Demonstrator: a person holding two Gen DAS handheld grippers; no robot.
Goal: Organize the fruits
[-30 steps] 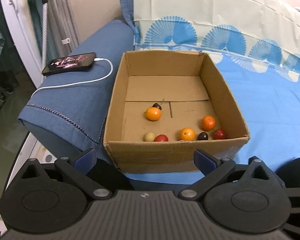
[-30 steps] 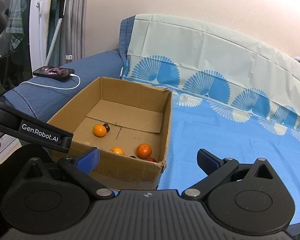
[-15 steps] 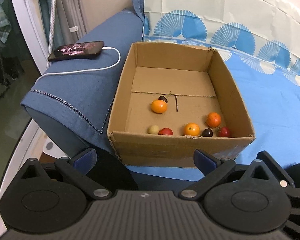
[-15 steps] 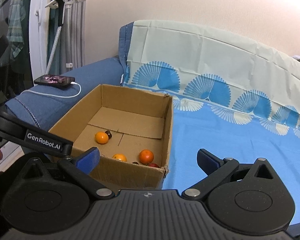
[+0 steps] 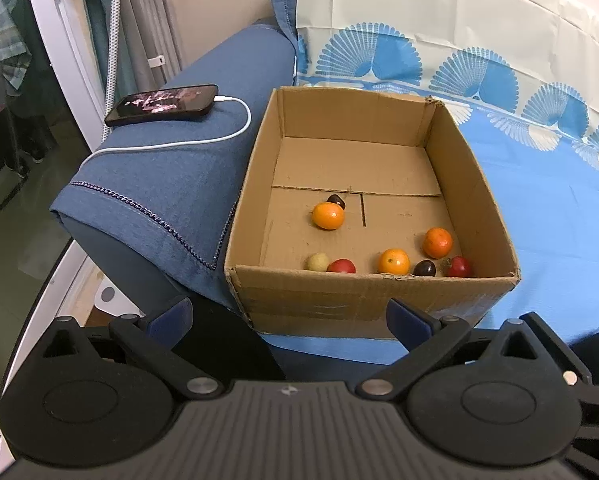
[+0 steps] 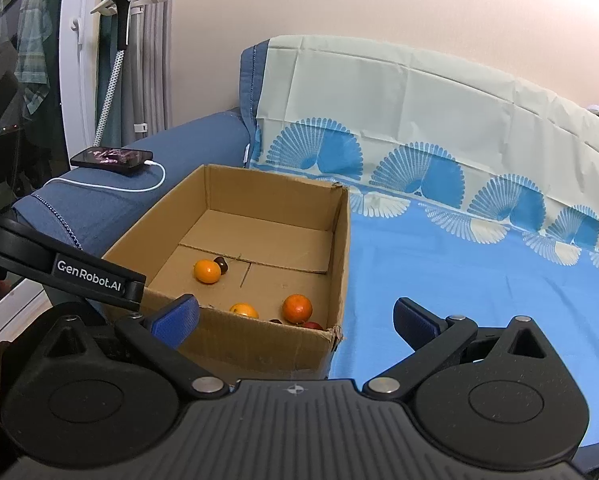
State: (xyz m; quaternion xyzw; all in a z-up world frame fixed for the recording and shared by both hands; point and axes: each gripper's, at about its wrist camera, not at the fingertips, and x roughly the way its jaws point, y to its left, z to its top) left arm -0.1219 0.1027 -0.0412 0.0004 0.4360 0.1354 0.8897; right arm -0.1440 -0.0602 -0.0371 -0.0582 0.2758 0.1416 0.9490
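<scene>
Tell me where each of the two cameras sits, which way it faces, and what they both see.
Left wrist: on the left gripper, looking down into the cardboard box of fruit; its own open jaws show.
Right wrist: on the right gripper, facing the box's right corner and the blue bedsheet; its open jaws and the left gripper's body show.
Shared: box, oranges, phone.

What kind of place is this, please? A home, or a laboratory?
Most likely a home living room. A sofa armrest carries a charging phone, a printed sheet covers the seat, and a cardboard box of small fruits sits on it.
</scene>
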